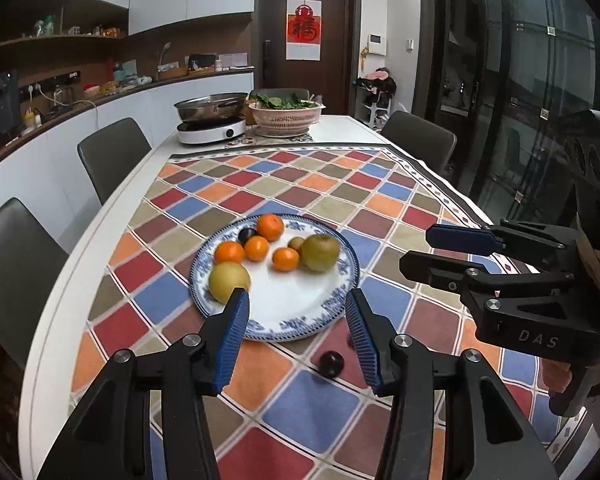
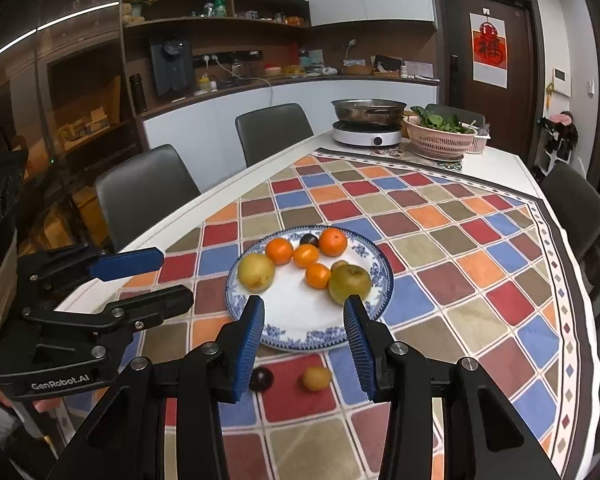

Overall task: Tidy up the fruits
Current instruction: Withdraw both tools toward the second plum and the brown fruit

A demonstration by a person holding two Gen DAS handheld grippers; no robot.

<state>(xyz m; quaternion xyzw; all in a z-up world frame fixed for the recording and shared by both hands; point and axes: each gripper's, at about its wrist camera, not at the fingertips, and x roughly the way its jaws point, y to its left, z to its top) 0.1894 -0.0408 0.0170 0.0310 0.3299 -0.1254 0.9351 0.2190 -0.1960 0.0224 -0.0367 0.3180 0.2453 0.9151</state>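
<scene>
A blue-and-white plate (image 1: 276, 334) (image 2: 300, 342) on the checked tablecloth holds several oranges (image 1: 270, 227), a yellow pear (image 1: 228, 280), a green pear (image 1: 321, 252), a dark plum (image 1: 247, 235) and a small brown fruit (image 1: 295, 243). In front of the plate, a second dark plum (image 1: 331, 364) (image 2: 261, 379) and a small yellow-brown fruit (image 2: 317, 378) lie on the cloth. My left gripper (image 1: 296, 294) (image 2: 176, 276) hovers open over the plate's near rim, holding nothing. My right gripper (image 2: 303, 300) (image 1: 416, 250) is open too, above the near rim and the two loose fruits.
At the table's far end stand an induction cooker with a steel pan (image 1: 212, 128) and a pink basket of greens (image 1: 286, 118). Grey chairs (image 1: 114, 152) line the left side, and another (image 2: 576, 208) stands on the right. The white table edge (image 1: 60, 300) runs along the left.
</scene>
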